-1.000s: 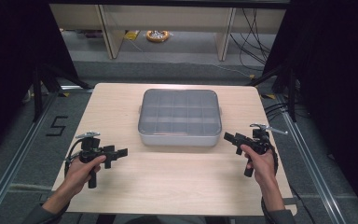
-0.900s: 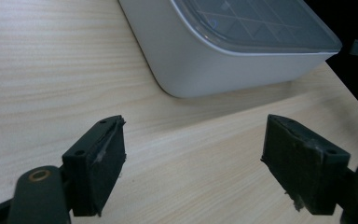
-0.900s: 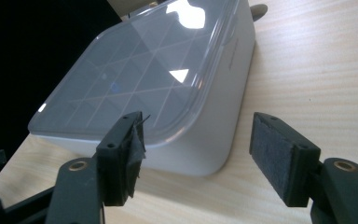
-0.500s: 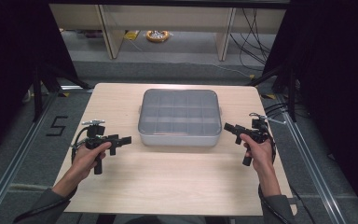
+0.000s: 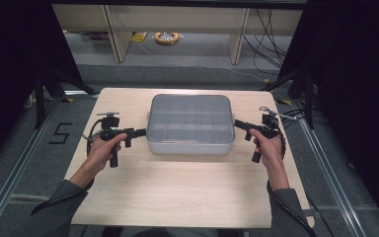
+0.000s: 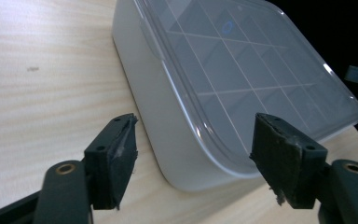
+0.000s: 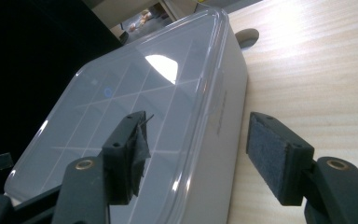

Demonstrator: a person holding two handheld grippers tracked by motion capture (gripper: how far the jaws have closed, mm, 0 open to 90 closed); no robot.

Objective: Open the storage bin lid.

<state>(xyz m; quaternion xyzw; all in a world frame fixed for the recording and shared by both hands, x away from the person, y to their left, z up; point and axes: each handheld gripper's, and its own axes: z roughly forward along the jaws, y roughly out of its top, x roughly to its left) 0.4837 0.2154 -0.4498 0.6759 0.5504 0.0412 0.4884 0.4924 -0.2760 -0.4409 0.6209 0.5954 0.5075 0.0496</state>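
Observation:
A pale grey box [image 5: 190,123] with a clear lid over a grid of compartments sits shut at the middle of the wooden table [image 5: 187,197]. My left gripper [image 5: 139,132] is open, with its tips at the box's left side. In the left gripper view the box [image 6: 242,70] has its near corner between the spread jaws of the left gripper [image 6: 196,140]. My right gripper [image 5: 238,123] is open at the box's right side. In the right gripper view the lid edge of the box [image 7: 121,107] runs between the jaws of the right gripper [image 7: 198,126]. Neither gripper holds anything.
Bare tabletop lies in front of the box. On the floor beyond the table stand shelf legs and a yellow coil [image 5: 167,37]. Cables [image 5: 286,116] trail past the table's right edge. A "5" mark [image 5: 59,133] is on the floor at left.
Both hands have moved forward and inward, which brought the open grippers from the table's sides up to the left and right sides of the box.

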